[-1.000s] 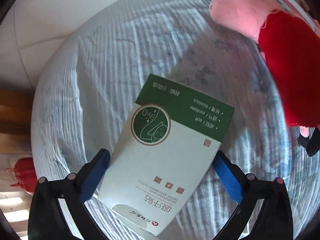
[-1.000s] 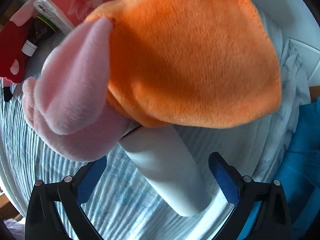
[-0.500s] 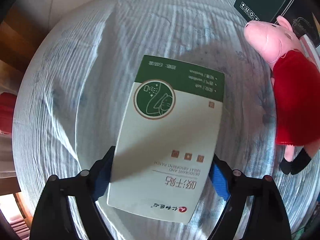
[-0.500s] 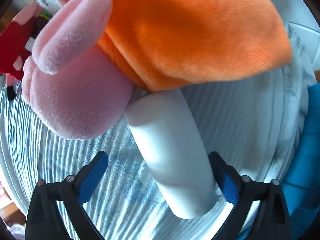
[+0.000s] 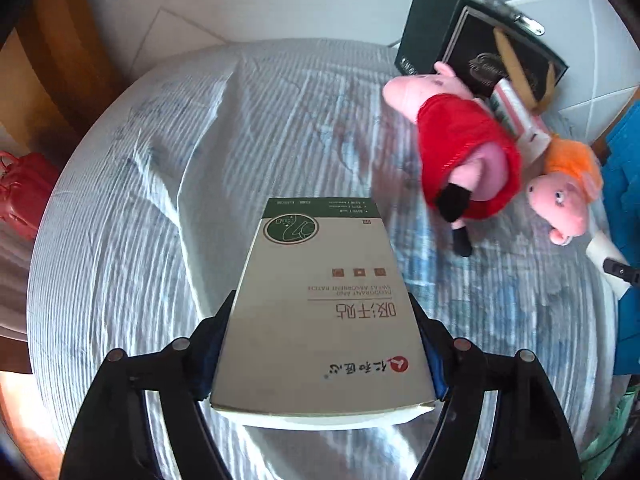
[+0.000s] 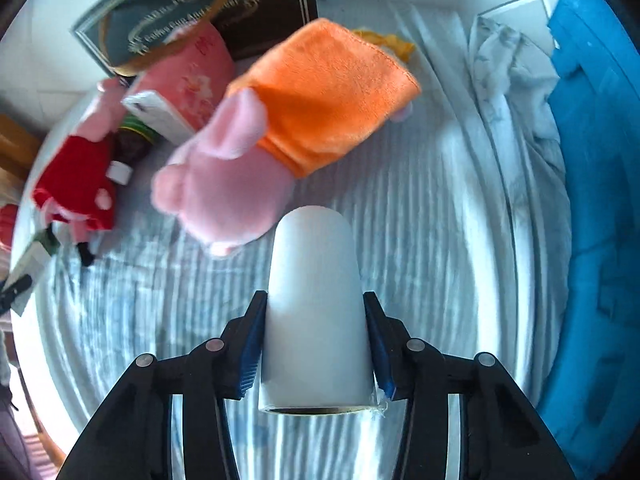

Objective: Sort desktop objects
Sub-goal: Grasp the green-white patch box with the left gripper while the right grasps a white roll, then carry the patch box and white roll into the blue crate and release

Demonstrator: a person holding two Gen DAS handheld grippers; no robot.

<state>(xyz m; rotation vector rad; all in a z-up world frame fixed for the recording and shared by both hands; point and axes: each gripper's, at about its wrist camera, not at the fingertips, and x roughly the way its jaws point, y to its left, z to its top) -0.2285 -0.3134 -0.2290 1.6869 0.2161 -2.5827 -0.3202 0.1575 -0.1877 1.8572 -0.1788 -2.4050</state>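
A round bench (image 5: pixel 120 240) draped in a blue-and-white striped cloth is filling both views, with pale floor tiles beyond it. Your left gripper (image 5: pixel 324 354) is closing its fingers on the sides of a green-and-white deodorant patch box (image 5: pixel 324 304), whose far end is reaching out past the fingertips over the cloth. Your right gripper (image 6: pixel 314 354) is closing its blue-padded fingers against a white roll (image 6: pixel 314 300). Just beyond that roll's far end, an orange-dressed pig plush (image 6: pixel 280 136) is lying; a red-dressed pig plush (image 5: pixel 460 152) is lying ahead and right of the left fingers.
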